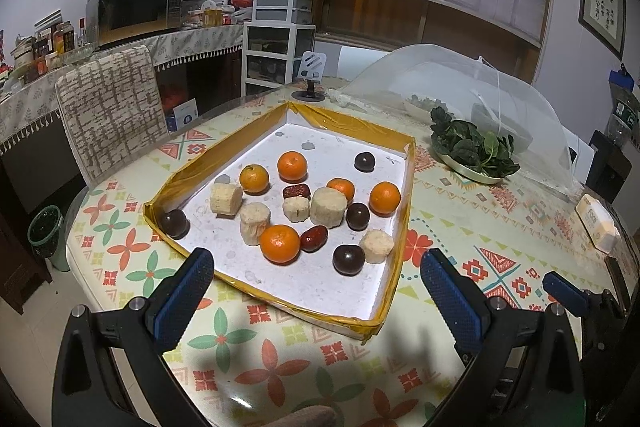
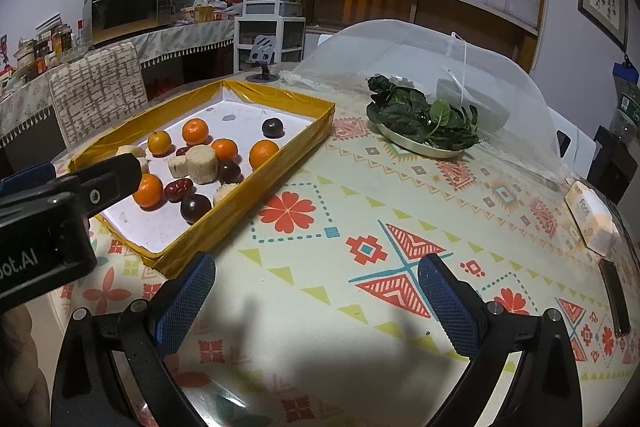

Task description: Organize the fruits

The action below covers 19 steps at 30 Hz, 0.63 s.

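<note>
A shallow white tray with yellow taped walls (image 1: 394, 291) (image 2: 288, 151) lies on the patterned table. It holds several oranges (image 1: 279, 243) (image 2: 148, 191), several pale cut chunks (image 1: 329, 207) (image 2: 201, 159), dark round fruits (image 1: 349, 259) (image 2: 195, 207) and red dates (image 1: 314, 238) (image 2: 179, 189), all mixed together. My left gripper (image 1: 316, 279) is open over the tray's near edge, nothing between its blue pads. My right gripper (image 2: 316, 287) is open above bare tablecloth to the right of the tray, empty. The left gripper's body (image 2: 60, 203) shows at the left of the right wrist view.
A plate of green leaves (image 1: 472, 151) (image 2: 424, 123) sits beyond the tray beside a mesh food cover (image 1: 480, 87) (image 2: 400, 59). A tissue pack (image 1: 596, 227) (image 2: 592, 219) and a dark phone (image 2: 616, 299) lie at the right edge. A chair (image 1: 108, 115) stands at the left.
</note>
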### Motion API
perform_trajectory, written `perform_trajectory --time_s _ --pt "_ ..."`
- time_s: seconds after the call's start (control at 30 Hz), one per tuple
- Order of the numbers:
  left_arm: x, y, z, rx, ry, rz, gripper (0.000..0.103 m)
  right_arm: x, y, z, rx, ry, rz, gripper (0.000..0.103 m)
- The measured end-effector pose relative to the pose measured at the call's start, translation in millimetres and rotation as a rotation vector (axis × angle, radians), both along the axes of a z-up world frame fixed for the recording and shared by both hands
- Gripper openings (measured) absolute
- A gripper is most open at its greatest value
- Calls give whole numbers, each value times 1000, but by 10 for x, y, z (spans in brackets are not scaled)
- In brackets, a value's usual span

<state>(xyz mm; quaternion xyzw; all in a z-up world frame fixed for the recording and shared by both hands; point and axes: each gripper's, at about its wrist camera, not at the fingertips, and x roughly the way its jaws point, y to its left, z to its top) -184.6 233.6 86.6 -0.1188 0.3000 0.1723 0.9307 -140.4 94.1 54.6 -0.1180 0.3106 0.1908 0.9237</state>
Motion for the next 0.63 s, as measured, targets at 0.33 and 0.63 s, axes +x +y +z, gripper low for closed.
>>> perform_trajectory --time_s 0.33,0.63 --pt "36 26 -59 -11 22 -3 103 -6 30 -19 -4 8 9 103" --pt "25 2 -8 11 20 14 103 23 -49 4 21 16 -2 103"
